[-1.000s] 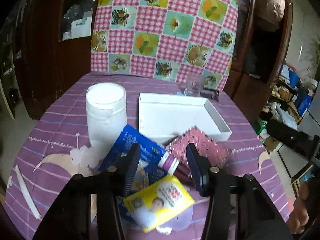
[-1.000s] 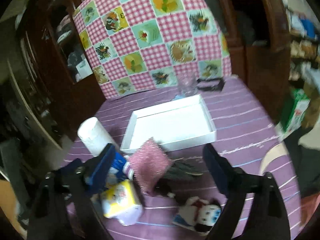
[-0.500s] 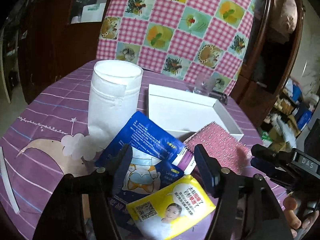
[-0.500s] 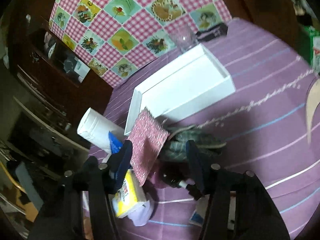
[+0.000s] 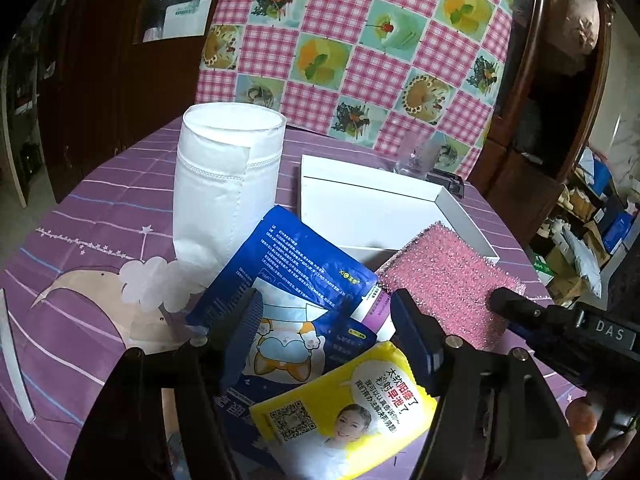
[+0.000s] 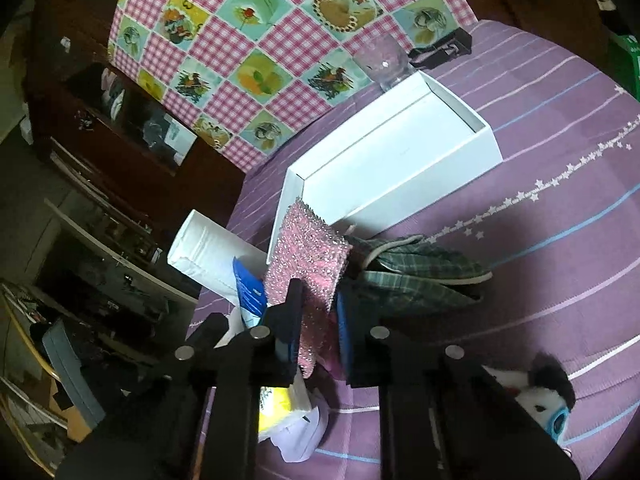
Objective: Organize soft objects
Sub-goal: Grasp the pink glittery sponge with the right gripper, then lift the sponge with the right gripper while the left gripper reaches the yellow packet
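Note:
A pink glittery sponge (image 6: 308,256) leans on the near edge of the white open box (image 6: 460,160). My right gripper (image 6: 320,320) is closed down around the sponge's lower edge, which sits between its jaws. The sponge also shows in the left wrist view (image 5: 448,280), with a right finger (image 5: 520,308) on it. My left gripper (image 5: 328,328) is open above a blue packet (image 5: 296,272) and a yellow tissue pack (image 5: 344,408). A white roll (image 5: 224,184) stands left of the box (image 5: 384,216).
A green plaid cloth (image 6: 416,272) lies right of the sponge. A plush toy (image 6: 536,396) lies at the near right. A clear glass (image 6: 384,60) and a black clip (image 6: 440,48) sit behind the box. A checked cloth (image 5: 360,40) hangs behind the purple table (image 6: 560,184).
My right gripper has moved in on the pink sponge and narrowed from wide open to closed around its lower edge. My left gripper has come lower and closer to the packets.

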Action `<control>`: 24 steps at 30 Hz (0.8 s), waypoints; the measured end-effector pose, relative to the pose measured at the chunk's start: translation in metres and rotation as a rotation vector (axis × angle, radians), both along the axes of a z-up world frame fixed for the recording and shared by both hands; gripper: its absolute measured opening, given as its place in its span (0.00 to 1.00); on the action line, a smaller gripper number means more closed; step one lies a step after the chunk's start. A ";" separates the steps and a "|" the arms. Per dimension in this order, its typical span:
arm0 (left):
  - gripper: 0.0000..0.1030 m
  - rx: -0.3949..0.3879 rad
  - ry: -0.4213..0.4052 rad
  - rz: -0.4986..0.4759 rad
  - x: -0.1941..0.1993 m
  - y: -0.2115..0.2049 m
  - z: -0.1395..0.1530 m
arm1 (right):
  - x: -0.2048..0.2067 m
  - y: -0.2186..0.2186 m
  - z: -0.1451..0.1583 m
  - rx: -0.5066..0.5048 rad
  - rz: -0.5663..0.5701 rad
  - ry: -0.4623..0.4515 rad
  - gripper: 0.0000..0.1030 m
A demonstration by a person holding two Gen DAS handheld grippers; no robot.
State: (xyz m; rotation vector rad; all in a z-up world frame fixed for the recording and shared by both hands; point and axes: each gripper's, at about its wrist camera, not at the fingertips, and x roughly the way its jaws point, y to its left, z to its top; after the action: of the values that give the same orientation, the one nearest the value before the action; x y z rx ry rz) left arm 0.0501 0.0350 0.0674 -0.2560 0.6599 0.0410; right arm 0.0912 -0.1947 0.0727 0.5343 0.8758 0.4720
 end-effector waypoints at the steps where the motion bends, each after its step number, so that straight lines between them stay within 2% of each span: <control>1: 0.65 -0.002 0.001 0.000 0.000 0.000 0.000 | -0.001 0.000 0.000 -0.002 0.002 -0.005 0.16; 5: 0.65 -0.030 -0.002 0.001 -0.001 0.003 0.000 | -0.003 0.000 0.002 -0.001 0.007 -0.024 0.15; 11: 0.77 -0.050 -0.026 0.003 -0.002 0.007 0.002 | -0.013 -0.011 0.016 0.024 -0.008 -0.087 0.15; 21: 0.77 -0.142 0.031 0.059 0.009 0.036 -0.006 | -0.014 -0.013 0.018 -0.013 -0.036 -0.088 0.15; 24: 0.77 -0.134 0.049 0.027 0.010 0.038 -0.005 | -0.013 -0.016 0.020 -0.020 -0.047 -0.088 0.15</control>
State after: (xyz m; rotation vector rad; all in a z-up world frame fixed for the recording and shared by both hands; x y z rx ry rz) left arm 0.0606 0.0728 0.0622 -0.3937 0.7090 0.0286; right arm 0.0778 -0.2111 0.0926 0.5107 0.7810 0.4401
